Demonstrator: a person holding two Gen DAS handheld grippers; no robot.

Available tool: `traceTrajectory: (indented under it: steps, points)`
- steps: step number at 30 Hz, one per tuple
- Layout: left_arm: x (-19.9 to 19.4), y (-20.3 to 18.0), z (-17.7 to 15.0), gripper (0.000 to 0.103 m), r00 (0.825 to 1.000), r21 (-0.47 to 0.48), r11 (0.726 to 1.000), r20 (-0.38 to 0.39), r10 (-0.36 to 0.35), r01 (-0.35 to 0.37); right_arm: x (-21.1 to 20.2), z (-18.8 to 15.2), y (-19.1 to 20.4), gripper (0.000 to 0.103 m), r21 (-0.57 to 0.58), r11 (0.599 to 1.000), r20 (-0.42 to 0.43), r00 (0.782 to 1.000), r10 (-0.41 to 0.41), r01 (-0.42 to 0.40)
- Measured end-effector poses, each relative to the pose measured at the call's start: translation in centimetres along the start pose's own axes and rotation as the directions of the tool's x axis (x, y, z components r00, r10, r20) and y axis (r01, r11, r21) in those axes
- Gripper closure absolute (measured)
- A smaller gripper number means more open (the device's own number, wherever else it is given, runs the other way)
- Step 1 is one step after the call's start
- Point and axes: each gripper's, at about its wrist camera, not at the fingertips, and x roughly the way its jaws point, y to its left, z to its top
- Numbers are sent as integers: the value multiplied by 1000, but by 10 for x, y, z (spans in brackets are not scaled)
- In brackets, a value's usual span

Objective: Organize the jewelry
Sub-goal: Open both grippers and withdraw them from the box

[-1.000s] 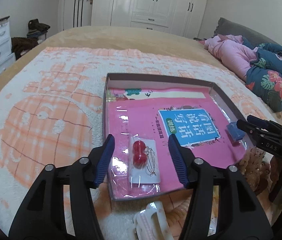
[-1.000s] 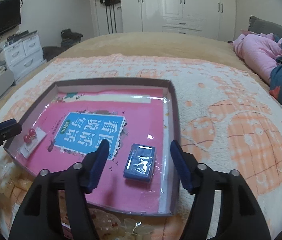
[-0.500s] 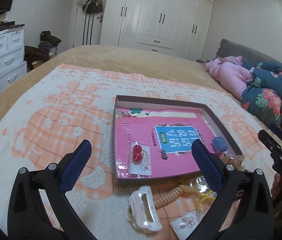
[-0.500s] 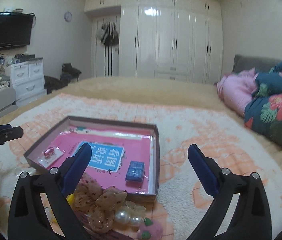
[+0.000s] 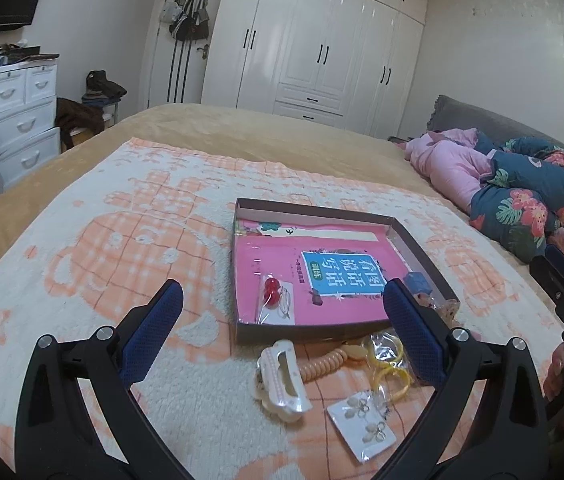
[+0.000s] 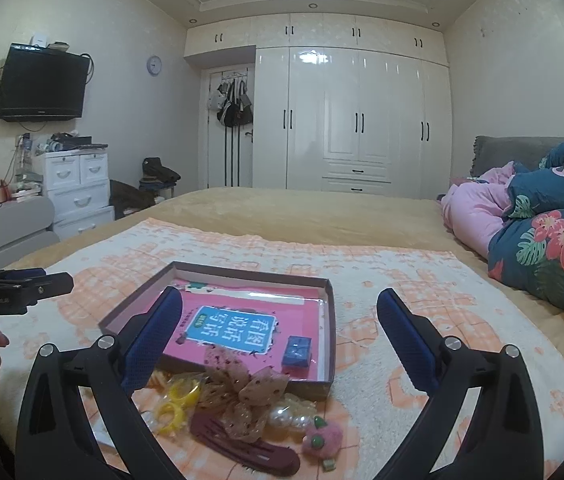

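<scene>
Both hand-held grippers wide, empty, shallow cardboard tray (image 5: 313, 209), fuzzy checked blanket (image 5: 130, 248)

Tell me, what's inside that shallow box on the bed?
Inside the box lie a pink book, a packet of red earrings and a small blue packet. Whatever lies under the book is covered.

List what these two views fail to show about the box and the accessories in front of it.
- Left wrist view: the blue packet in the box is half hidden by the left claw's finger.
- Right wrist view: the red earring packet's corner of the box is covered by the right claw's finger.
- Right wrist view: the card at the pile's left is cut off by the claw arm.
</scene>
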Motion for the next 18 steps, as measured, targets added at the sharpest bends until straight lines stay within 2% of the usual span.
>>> traceTrajectory:
  steps: [8, 18]
  points:
    - [-20, -3, -9, 11, 1000, 9, 1000, 13, -21, 21, -20, -9, 11, 8, -20, 999, -20, 999, 37, -38]
    - [-30, -12, -27, 11, 999, 41, 998, -23, -44, 45, -35, -28, 26, 8, -44, 996, -70, 995, 71, -74]
